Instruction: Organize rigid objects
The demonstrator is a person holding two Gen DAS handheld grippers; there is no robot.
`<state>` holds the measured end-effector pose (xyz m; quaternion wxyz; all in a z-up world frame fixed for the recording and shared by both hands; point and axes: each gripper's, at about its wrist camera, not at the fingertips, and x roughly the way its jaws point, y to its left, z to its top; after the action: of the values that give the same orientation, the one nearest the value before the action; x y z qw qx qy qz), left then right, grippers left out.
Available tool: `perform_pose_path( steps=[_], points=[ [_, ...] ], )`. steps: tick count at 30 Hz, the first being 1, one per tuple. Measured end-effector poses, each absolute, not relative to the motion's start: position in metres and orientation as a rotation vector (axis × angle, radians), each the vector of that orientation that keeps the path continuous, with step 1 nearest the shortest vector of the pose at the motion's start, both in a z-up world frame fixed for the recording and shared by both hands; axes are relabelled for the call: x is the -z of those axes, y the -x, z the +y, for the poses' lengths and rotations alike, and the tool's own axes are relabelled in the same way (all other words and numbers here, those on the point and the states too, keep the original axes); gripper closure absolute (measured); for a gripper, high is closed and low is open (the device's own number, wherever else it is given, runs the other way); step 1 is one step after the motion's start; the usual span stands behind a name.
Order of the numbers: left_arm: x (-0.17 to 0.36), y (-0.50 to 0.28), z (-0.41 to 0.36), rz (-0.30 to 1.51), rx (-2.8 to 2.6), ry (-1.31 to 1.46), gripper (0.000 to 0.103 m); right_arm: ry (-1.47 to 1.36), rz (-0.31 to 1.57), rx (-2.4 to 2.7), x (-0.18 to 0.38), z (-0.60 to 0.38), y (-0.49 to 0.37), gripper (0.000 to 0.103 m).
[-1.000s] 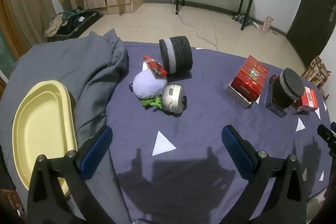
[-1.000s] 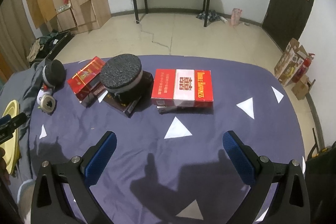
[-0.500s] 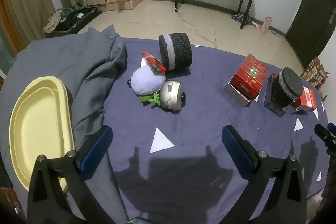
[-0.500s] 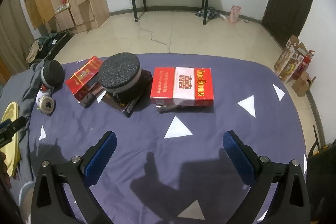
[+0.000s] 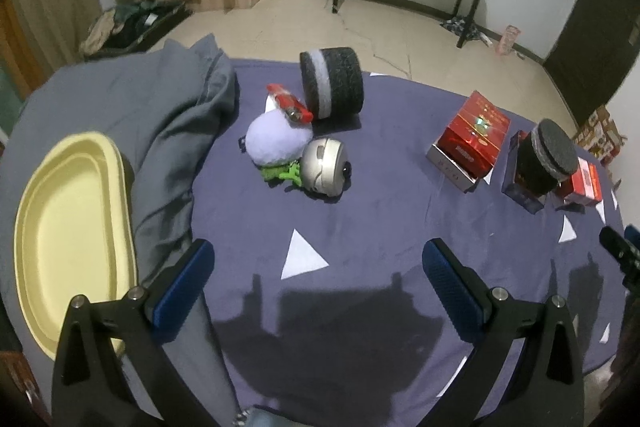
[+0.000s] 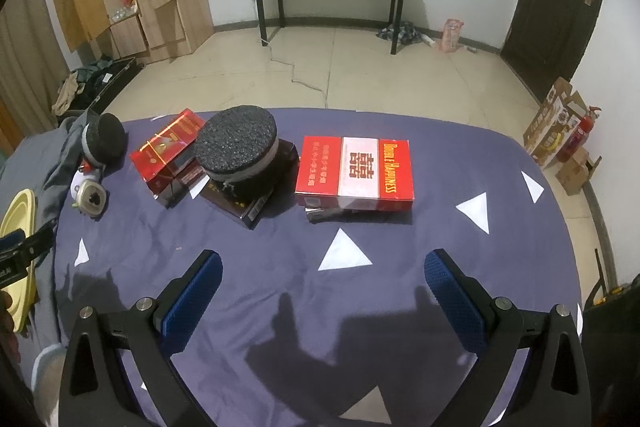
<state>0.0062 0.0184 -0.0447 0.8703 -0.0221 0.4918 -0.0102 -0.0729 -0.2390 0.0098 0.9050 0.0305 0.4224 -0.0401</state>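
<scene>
On the bed lies a purple sheet [image 5: 360, 211] with white triangles, and the rigid things sit on it in two groups. At the left there is a black foam roll [image 5: 334, 87] with a grey band, lying on its side. Just before it lies a red lighter [image 5: 289, 103], which leans on a pale lilac ball [image 5: 276, 141]. A silver round gadget [image 5: 323, 167] touches the ball at the right, and a small green piece [image 5: 280, 173] shows under them.

At the right side — well apart from the first group — stands a red gift box [image 6: 170, 147] on a grey base. Next to it a second black foam disc [image 6: 237, 149] rests on top of a dark box [image 6: 256, 193]. Further right a flat red-and-white carton [image 6: 355, 167] with the words "Double Happiness" lies across something dark, which I cannot make out.

A yellow tray [image 5: 68, 227] rests on the grey blanket [image 5: 160, 107] at the far left of the bed.

The left gripper [image 5: 316, 275] hovers above the sheet with its blue pads [image 5: 184, 279] spread wide; nothing is between them and they touch nothing. The right gripper [image 6: 322, 279] is the same — its pads [image 6: 454, 291] stand wide apart over bare sheet, in front of the carton, holding nothing.
</scene>
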Motion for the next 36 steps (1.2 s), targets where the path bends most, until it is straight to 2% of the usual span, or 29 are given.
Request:
perform_pose_path(
  steps=[36],
  points=[
    [0.041, 0.001, 0.008, 0.986, 0.056, -0.005, 0.000, -0.046, 0.898, 0.099, -0.005, -0.238, 0.071, 0.000]
  ],
)
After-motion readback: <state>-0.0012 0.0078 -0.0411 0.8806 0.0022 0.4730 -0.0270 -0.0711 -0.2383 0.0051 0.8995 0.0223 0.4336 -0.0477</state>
